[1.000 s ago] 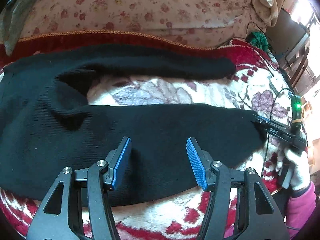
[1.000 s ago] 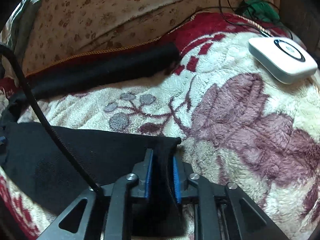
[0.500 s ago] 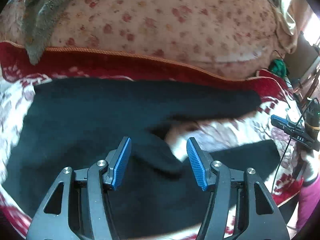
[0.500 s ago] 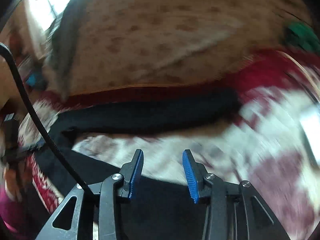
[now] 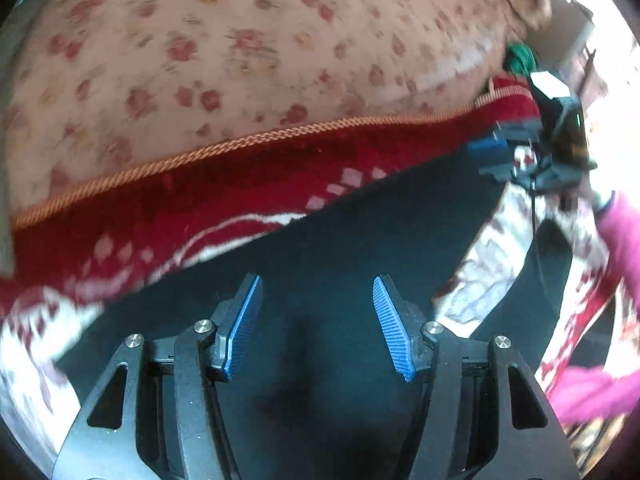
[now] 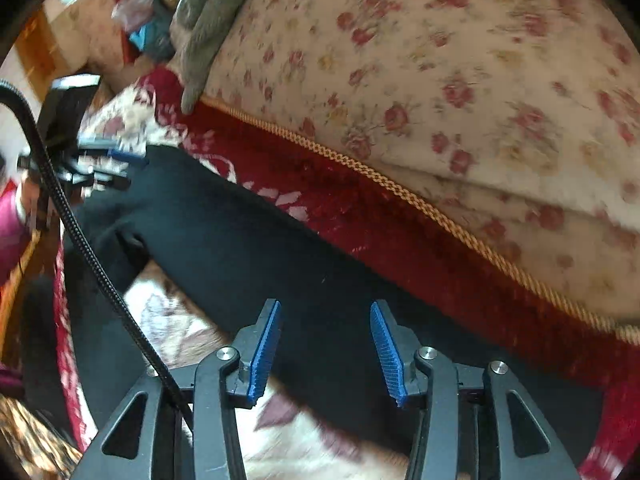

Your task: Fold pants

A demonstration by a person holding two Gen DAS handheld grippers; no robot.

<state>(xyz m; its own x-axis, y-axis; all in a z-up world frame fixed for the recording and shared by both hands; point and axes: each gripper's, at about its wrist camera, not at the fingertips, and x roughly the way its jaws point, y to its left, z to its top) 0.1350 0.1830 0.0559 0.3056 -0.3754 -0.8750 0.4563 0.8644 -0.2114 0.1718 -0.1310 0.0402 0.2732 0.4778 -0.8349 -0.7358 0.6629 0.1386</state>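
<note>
The black pants (image 5: pixel 360 232) lie spread on a red and white flowered blanket (image 5: pixel 224 208). My left gripper (image 5: pixel 318 320) hovers over the wide part of the pants, open, with nothing between its blue pads (image 5: pixel 244 328). In the right wrist view the far leg of the pants (image 6: pixel 240 240) runs slantwise under my right gripper (image 6: pixel 326 344). Its jaws are opening, with only the cloth below them and nothing gripped. Each gripper shows in the other's view: the right gripper (image 5: pixel 520 152) at the leg's end, the left gripper (image 6: pixel 92 156) near the waist.
A floral cushion (image 6: pixel 440 80) rises behind the blanket's orange cord edge (image 6: pixel 400 192). A grey towel (image 6: pixel 208 20) hangs over its left end. A black cable (image 6: pixel 80 232) crosses the right wrist view. A pink sleeve (image 5: pixel 624 232) is at the right.
My right gripper let go of the near leg's cuff, opened and swung over to the far leg. My left gripper moved across the pants toward the blanket's far edge, still open.
</note>
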